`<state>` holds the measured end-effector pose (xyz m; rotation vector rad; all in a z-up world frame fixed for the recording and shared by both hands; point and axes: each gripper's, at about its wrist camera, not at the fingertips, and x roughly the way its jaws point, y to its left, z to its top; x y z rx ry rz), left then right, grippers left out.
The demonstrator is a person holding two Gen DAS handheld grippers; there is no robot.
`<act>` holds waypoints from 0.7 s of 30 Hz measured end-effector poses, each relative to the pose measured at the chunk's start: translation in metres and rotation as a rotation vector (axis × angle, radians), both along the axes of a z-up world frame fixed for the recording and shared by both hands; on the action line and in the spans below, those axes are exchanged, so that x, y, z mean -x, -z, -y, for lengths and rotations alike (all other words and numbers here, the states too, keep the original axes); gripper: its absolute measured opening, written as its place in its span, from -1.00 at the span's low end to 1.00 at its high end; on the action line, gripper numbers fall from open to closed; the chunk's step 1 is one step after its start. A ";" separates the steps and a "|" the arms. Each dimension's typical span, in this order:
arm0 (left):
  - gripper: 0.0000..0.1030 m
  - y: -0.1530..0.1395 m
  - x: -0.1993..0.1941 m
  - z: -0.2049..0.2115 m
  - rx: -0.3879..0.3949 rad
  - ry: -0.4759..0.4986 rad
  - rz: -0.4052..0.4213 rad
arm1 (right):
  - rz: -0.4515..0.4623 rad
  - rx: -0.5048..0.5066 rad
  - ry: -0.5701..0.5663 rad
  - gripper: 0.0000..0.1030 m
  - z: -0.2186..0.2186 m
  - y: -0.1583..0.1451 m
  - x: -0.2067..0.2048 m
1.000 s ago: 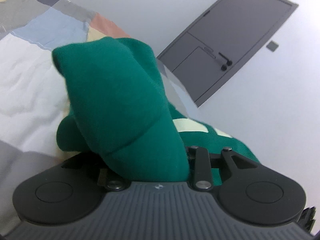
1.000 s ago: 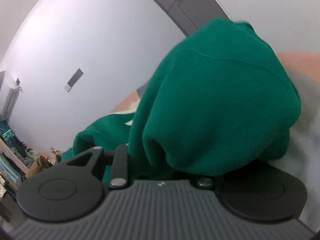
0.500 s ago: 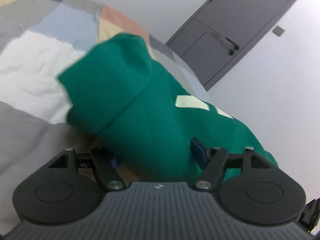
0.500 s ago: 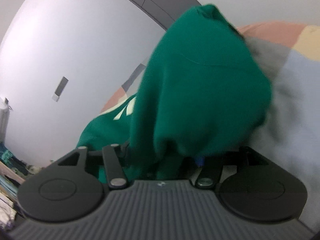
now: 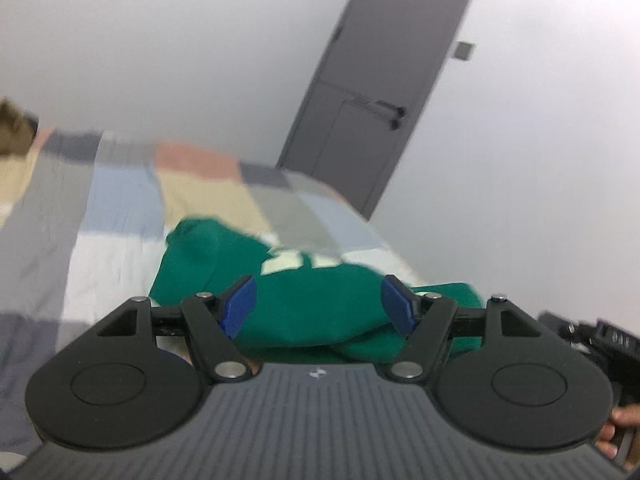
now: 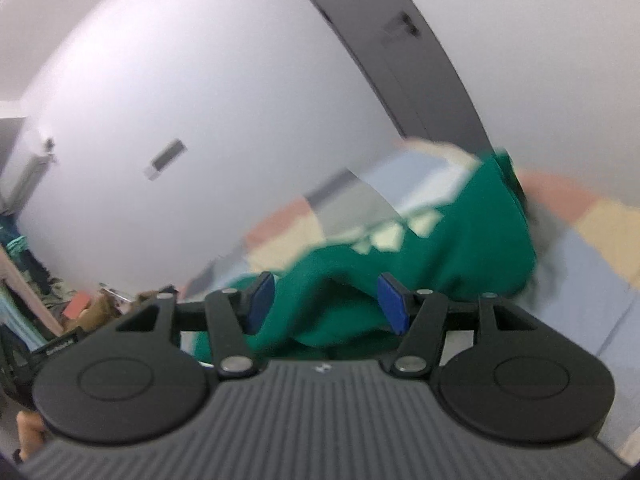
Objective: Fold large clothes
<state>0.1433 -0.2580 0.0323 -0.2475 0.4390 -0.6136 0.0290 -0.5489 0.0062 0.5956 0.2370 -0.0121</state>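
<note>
A green sweatshirt (image 5: 304, 300) with pale lettering lies bunched on the patchwork quilt (image 5: 120, 208). My left gripper (image 5: 319, 306) hangs above its near edge, blue pads (image 5: 240, 304) spread wide, with no cloth pressed between them. In the right wrist view the same sweatshirt (image 6: 460, 248) stretches away over the quilt (image 6: 592, 248), blurred by motion. My right gripper (image 6: 326, 304) is open above a raised fold, and its blue pads (image 6: 392, 306) stand apart from the cloth. The other hand-held gripper (image 5: 592, 336) shows at the right edge of the left wrist view.
A grey door (image 5: 380, 92) is set in the white wall beyond the bed. A hand (image 5: 618, 428) shows at the lower right of the left wrist view. Shelves and floor clutter (image 6: 80, 304) are at the left of the right wrist view.
Both grippers were shut on bunches of the green sweatshirt. They have opened, let it go and pulled back and up. The sweatshirt has dropped onto the quilt.
</note>
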 end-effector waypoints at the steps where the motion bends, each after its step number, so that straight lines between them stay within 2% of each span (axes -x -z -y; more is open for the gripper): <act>1: 0.42 -0.010 0.007 0.002 -0.015 0.010 0.010 | 0.017 0.019 -0.004 0.17 -0.006 -0.012 0.007; 3: 0.42 -0.033 0.032 0.001 -0.052 0.028 0.051 | 0.052 0.063 -0.011 0.17 -0.020 -0.032 0.029; 6: 0.42 -0.053 0.064 -0.004 -0.077 0.041 0.095 | 0.104 0.130 -0.020 0.17 -0.040 -0.063 0.057; 9: 0.43 -0.070 0.103 -0.014 -0.098 0.052 0.138 | 0.121 0.186 -0.021 0.17 -0.062 -0.082 0.081; 14: 0.43 -0.075 0.150 -0.030 -0.106 0.069 0.148 | 0.074 0.324 -0.001 0.17 -0.100 -0.092 0.110; 21: 0.43 -0.057 0.191 -0.046 -0.147 0.044 0.160 | 0.043 0.373 -0.011 0.17 -0.135 -0.080 0.134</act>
